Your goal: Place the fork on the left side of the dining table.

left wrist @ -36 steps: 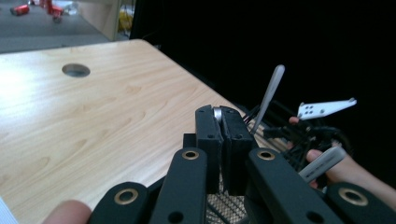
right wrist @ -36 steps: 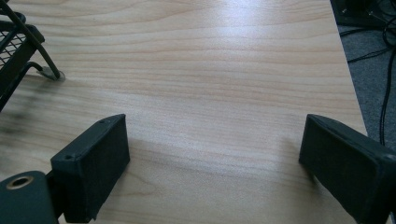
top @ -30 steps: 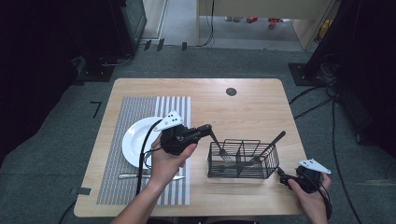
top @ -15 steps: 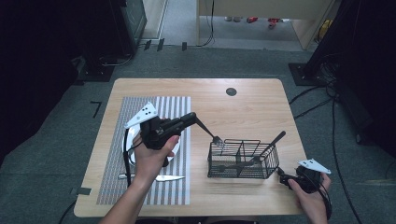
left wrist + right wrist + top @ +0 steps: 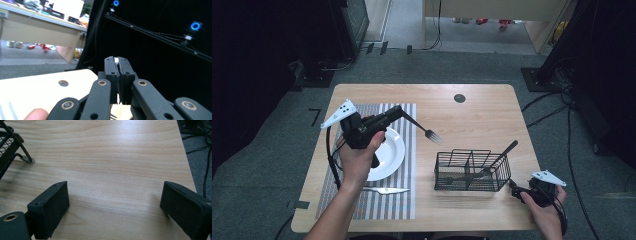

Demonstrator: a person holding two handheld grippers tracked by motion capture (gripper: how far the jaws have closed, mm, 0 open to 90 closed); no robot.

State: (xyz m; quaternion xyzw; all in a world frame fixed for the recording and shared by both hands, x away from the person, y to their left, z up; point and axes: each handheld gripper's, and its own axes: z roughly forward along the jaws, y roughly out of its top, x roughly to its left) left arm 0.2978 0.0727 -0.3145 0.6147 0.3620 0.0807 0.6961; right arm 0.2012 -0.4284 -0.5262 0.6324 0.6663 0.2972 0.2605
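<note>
Above the tabletop [image 5: 482, 115], our left fingers [image 5: 117, 75] clamp the fork [image 5: 424, 131]; right fingers [image 5: 53, 206] gape empty; a loose pinch risks dropping it.

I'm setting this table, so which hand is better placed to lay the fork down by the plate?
Left. The left gripper already clamps the fork beside the plate; the right gripper rests open, far side.

The place looks like a recording lab or studio. A light wooden table [image 5: 482, 115] stands on grey carpet [image 5: 422, 62] between black curtains [image 5: 257, 65]. Loose black cables [image 5: 557, 105] trail right of it, and blue-ringed tracking cameras [image 5: 195, 26] sit on a dark frame beyond.
</note>
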